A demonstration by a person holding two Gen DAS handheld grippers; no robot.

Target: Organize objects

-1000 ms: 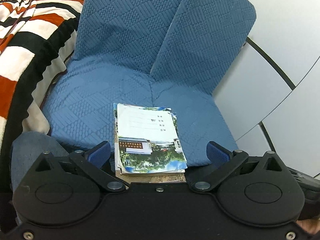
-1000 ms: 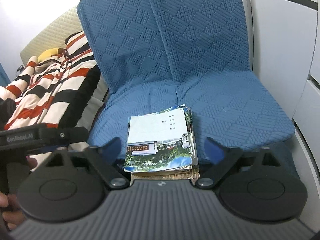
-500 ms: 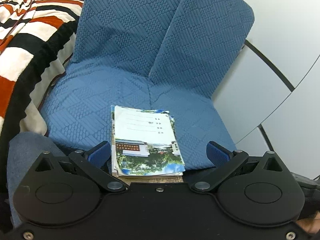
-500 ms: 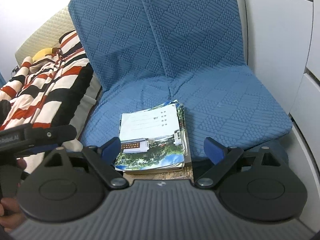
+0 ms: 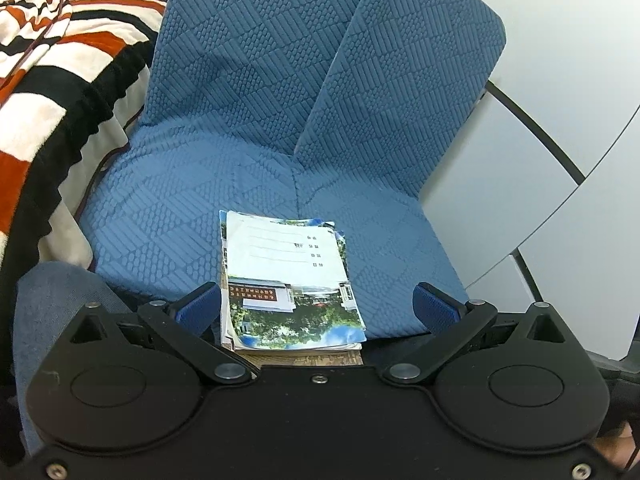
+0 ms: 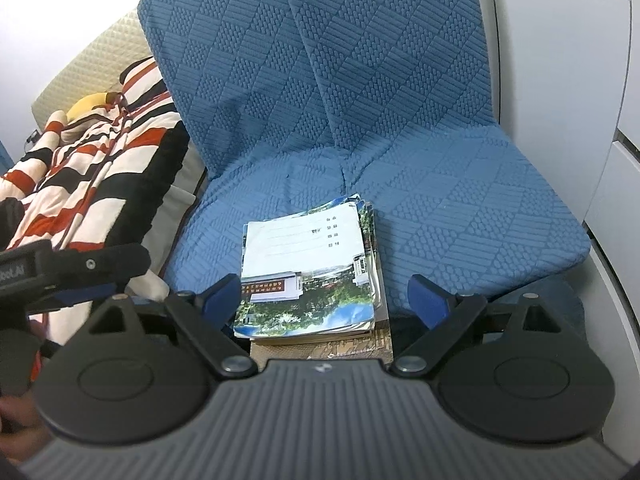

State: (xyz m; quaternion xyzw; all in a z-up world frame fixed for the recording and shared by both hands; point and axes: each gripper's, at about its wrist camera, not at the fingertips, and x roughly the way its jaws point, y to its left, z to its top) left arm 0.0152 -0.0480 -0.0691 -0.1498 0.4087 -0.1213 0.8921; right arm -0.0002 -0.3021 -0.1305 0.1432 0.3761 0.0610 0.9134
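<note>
A small stack of booklets (image 5: 288, 284) (image 6: 308, 276) lies at the front edge of a blue quilted seat (image 5: 180, 208) (image 6: 460, 224). Its top cover is white with a photo of trees and a building; a brown book shows underneath. My left gripper (image 5: 316, 308) is open, its blue pads standing either side of the stack's near end without touching. My right gripper (image 6: 324, 300) is open too, with the near end of the stack between its blue pads and apart from them. In the right wrist view, the left gripper's black body (image 6: 72, 268) sits at the left edge.
A striped red, black and white blanket (image 5: 52, 64) (image 6: 92, 168) lies left of the seat. The blue backrest (image 5: 320, 60) rises behind the stack. White panels with dark seams (image 5: 540, 160) stand to the right. A hand (image 6: 16, 432) shows at the lower left.
Both views have drifted slightly, so the stack sits a little further left in frame than a second ago. The jaws of both grippers stay equally wide and the booklets have not moved.
</note>
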